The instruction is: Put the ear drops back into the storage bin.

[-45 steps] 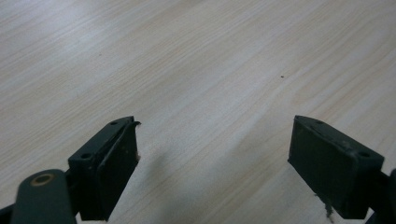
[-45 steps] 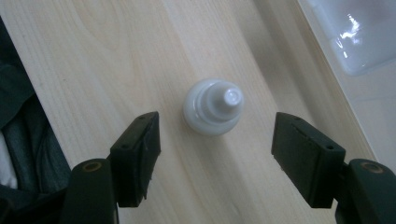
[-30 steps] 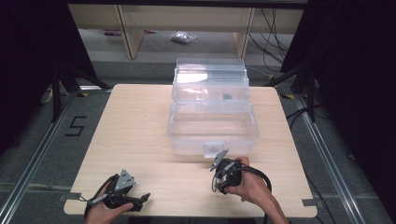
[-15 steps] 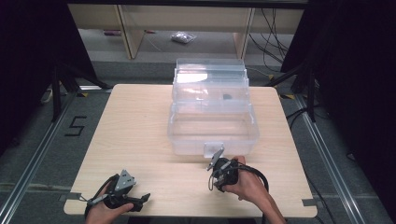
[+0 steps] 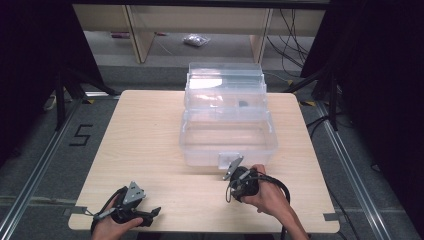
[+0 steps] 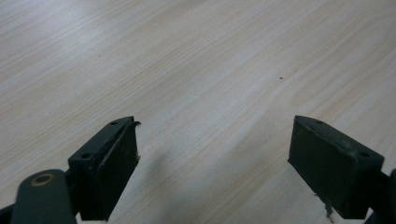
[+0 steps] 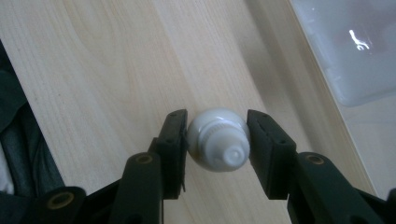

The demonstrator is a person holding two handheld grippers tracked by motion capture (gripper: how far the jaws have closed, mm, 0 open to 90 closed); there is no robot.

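My right gripper (image 7: 217,125) is shut on a small white tube-like container (image 7: 217,139); its ribbed white cap end faces the camera and it hangs above the bare wood. In the high view the right gripper (image 5: 236,184) is just in front of the clear plastic box (image 5: 200,155), near its front latch (image 5: 227,160). The left gripper (image 6: 215,140) is open, with nothing but tabletop between its jaws. From above, the left gripper (image 5: 142,215) rests at the table's near left edge, held in a hand.
The clear box stands mid-table with its lid (image 5: 225,82) raised at the back; one corner of the box (image 7: 355,46) is near the right gripper. A light wooden table (image 5: 145,135) has bare room at left. Beyond it are a shelf and cables on the floor.
The right gripper has shifted slightly left and toward the person, away from the box front. The left gripper has stayed put.
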